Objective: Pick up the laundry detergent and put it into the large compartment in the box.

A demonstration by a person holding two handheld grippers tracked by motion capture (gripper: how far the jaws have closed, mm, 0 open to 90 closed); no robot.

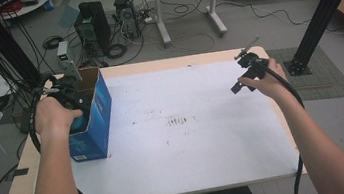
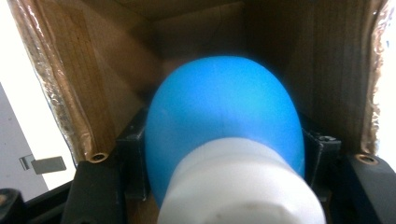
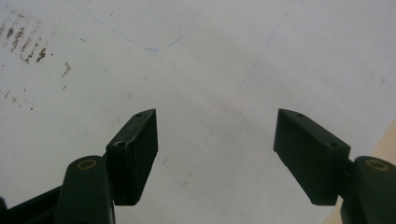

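Half hidden inside an open blue cardboard box [image 1: 93, 118] at the table's left edge, a smooth blue bulb with white base [image 2: 224, 135] sat clamped in the left gripper [image 1: 70, 98], while the right gripper [image 3: 215, 156] gaped wide, empty.

High view overhead facing forward, tool views close, sharing white table sheet [image 1: 191, 140]

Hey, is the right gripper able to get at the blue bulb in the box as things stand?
Probably not. The blue bulb sits inside the blue box, clamped in the left gripper, which crowds the opening. The right gripper hangs open across the table.
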